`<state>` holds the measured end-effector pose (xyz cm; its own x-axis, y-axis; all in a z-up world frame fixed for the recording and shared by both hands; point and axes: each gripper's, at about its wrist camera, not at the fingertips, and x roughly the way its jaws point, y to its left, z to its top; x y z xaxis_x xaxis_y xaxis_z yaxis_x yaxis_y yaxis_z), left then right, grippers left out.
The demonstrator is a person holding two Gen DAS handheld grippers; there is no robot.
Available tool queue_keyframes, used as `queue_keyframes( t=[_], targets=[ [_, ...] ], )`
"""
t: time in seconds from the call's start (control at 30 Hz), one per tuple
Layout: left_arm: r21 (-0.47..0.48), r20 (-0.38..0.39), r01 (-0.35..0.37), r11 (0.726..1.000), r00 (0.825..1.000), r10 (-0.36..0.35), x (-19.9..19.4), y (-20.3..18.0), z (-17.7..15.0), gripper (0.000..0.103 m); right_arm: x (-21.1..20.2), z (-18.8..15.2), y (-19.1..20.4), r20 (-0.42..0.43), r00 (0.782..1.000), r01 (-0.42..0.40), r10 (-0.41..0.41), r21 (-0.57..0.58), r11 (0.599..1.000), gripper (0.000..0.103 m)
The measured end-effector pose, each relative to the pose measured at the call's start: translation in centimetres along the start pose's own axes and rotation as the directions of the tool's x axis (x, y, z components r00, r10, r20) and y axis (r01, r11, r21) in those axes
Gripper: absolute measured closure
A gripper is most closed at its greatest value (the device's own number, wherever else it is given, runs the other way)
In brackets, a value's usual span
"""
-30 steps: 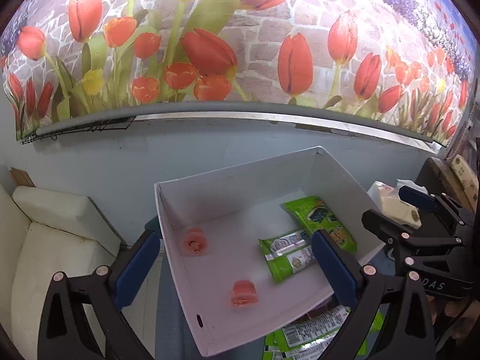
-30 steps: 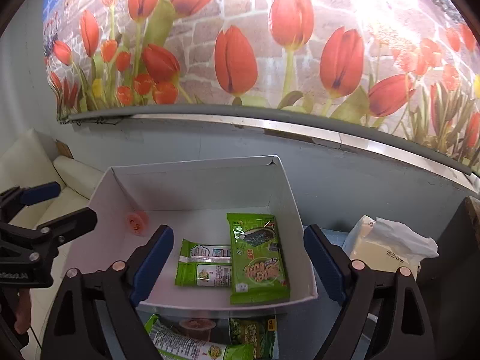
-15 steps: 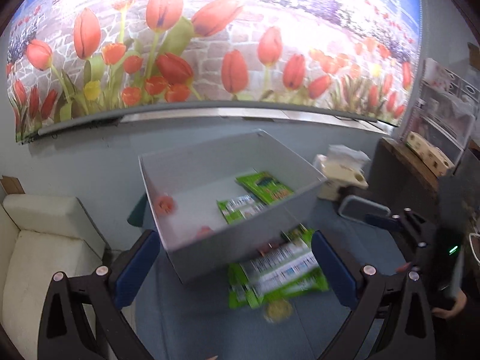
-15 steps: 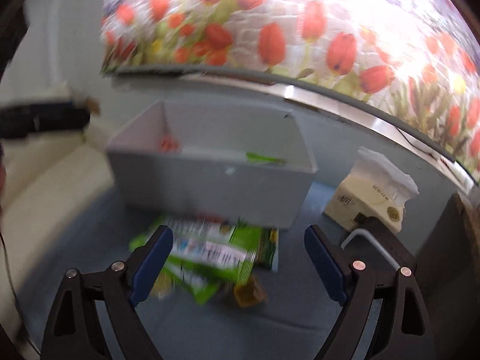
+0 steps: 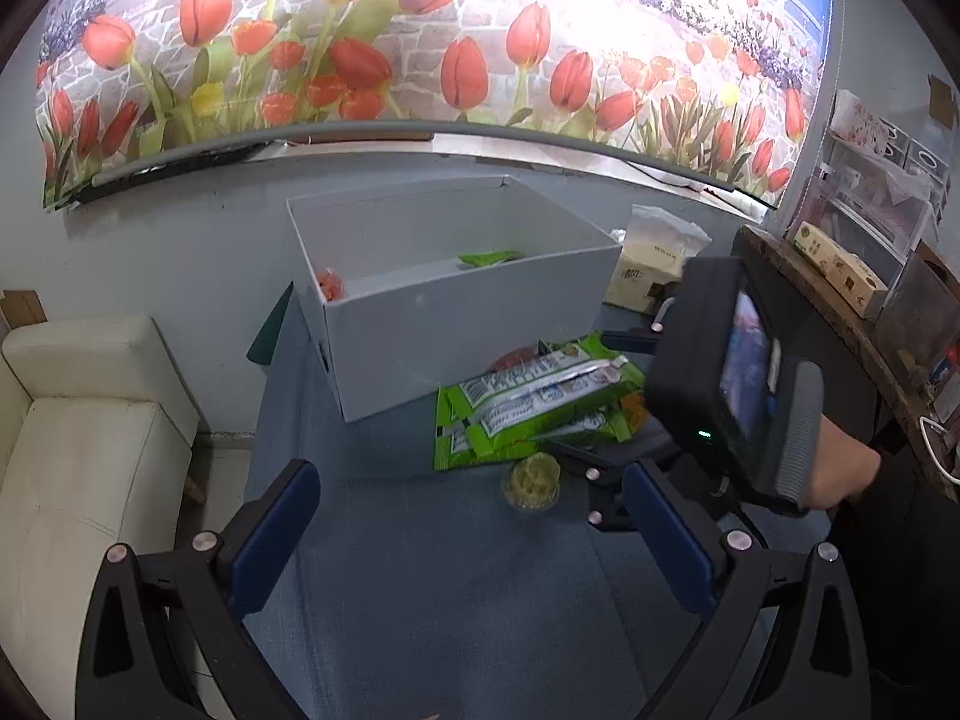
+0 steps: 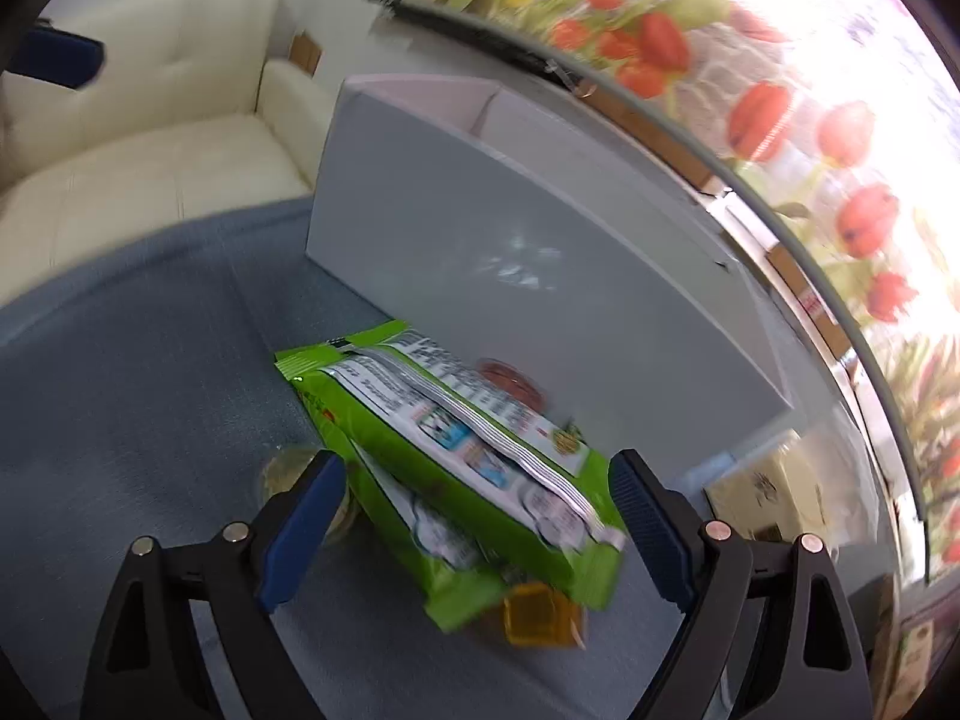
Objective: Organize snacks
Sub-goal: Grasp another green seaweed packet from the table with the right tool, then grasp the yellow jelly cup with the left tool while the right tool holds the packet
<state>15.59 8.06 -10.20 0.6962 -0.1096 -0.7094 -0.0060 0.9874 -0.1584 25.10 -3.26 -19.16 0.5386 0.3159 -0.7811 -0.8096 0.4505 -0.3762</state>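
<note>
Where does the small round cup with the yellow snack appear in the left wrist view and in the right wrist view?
Left wrist view: the yellow snack cup stands on the blue cloth, right of centre, just in front of the green packets.
Right wrist view: it is at lower left, partly hidden behind the left finger of the right hand-held gripper.
Shared landmark: the white box behind the packets.

We see a white box (image 5: 474, 330) on the blue-grey tablecloth (image 5: 420, 588), and at its four o'clock a stack of bright green snack packets (image 6: 462, 468) with white printed backs and silver seams. Beside them sit a yellowish jelly cup (image 5: 533, 483) and an orange one (image 6: 534, 615). At twelve o'clock the wall mural (image 5: 420, 42) shows red-orange tulips on grey brick, and at nine o'clock stands a cream sofa (image 5: 78, 456).
</note>
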Motion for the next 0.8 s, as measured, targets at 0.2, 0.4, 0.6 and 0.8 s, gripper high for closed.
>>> queue_keyframes(
  t=[0.2,0.4,0.6,0.8],
  targets=[
    [0.005,-0.011,-0.006,1.0,1.0,0.006,0.1,0.3,-0.6,0.0,2.0,1.7,-0.1,-0.02,0.999,-0.043,0.044,0.039,0.998,0.01],
    [-0.022,-0.021,0.007,1.0,1.0,-0.008,0.6,0.8,-0.7,0.0,4.4,2.7,0.0,-0.075,0.987,-0.138,0.14,0.034,0.99,0.009],
    [-0.031,-0.011,0.011,0.999,1.0,-0.012,0.4,1.1,-0.9,0.0,5.4,3.6,-2.9,-0.084,0.96,-0.25,0.266,0.163,0.955,0.009],
    [-0.024,-0.024,0.008,1.0,1.0,-0.008,0.6,0.8,-1.0,0.0,5.8,2.9,-4.5,-0.076,0.957,-0.255,0.28,0.242,0.936,0.024]
  ],
)
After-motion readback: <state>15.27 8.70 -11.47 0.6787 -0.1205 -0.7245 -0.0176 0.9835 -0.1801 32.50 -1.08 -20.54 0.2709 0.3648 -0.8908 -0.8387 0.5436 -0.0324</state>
